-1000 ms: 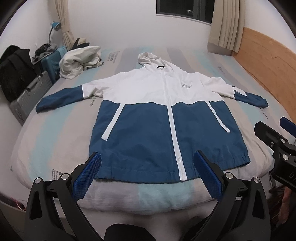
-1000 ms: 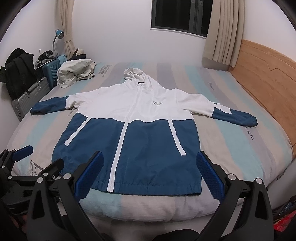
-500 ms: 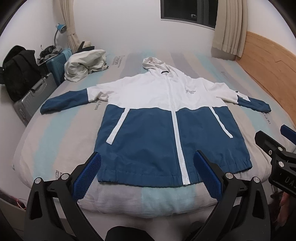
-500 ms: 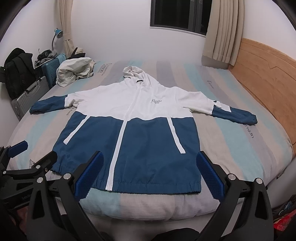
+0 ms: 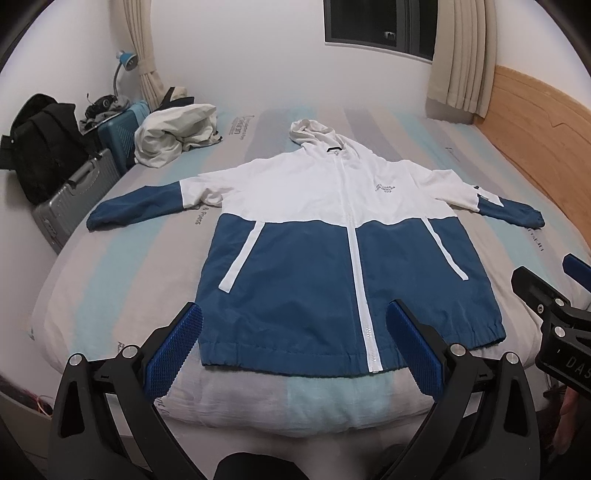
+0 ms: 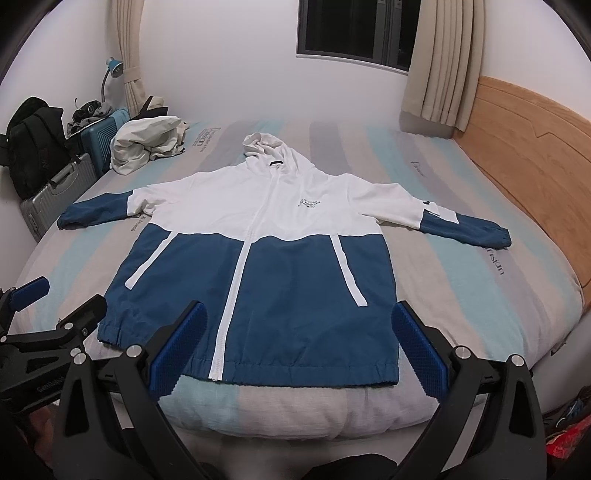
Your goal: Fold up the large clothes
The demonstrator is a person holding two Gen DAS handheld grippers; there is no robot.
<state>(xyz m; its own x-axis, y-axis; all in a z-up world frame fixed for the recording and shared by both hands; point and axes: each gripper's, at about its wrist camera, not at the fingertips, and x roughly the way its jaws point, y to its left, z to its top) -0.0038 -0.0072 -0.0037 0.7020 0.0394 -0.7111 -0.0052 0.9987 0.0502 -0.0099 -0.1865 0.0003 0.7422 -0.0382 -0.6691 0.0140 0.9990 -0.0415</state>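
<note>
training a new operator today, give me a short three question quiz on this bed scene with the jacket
1. True or false: the white and blue hooded zip jacket lies spread flat on the striped mattress, sleeves out to both sides.
2. Which colour is the jacket's lower half? A white, B blue, C grey.
3. Fill in: the jaws of the left gripper and right gripper are both ____, holding nothing.

Key: 1 true; 2 B; 3 open

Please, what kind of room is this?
Most likely a bedroom: the jacket lies on a bed with a wooden headboard, beside a curtained window and suitcases.
</note>
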